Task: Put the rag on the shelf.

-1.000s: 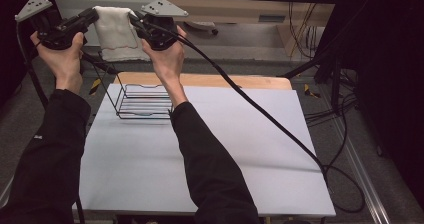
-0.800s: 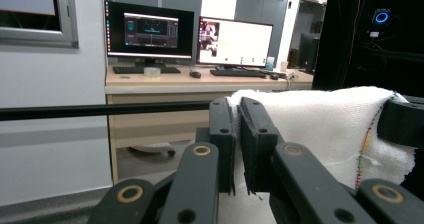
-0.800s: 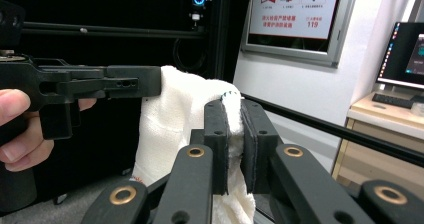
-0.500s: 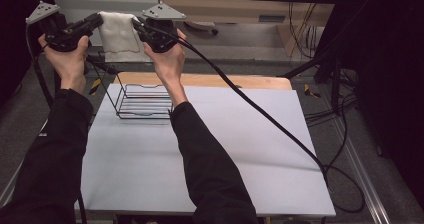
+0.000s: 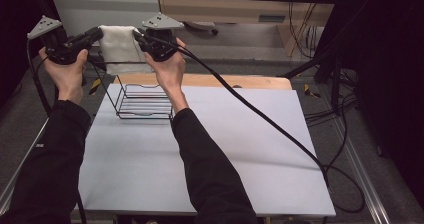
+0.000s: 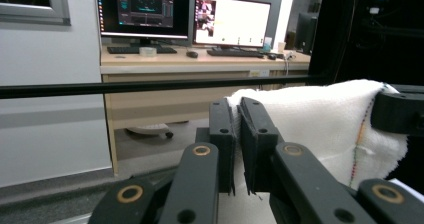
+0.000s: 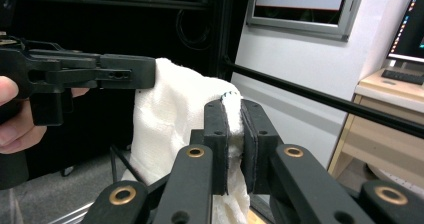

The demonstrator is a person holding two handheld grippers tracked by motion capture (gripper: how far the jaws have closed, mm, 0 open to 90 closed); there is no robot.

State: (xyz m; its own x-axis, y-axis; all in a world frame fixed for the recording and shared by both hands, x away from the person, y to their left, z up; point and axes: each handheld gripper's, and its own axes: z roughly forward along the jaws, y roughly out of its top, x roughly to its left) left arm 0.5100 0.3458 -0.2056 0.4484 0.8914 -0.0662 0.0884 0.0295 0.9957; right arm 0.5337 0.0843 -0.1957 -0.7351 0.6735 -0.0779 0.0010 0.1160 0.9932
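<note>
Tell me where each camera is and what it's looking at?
High view: sits above the person's side, looking down on the white table and wire basket; both forearms and hands show.
Left gripper view: rides the left gripper, facing a desk with monitors; its jaws pinch the white towel.
Right gripper view: rides the right gripper, facing a dark frame; the left hand shows.
All three views share the towel, held up between both grippers.

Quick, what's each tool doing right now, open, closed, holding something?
Left tool: closed on the white towel's corner.
Right tool: closed on the same towel's other corner.
</note>
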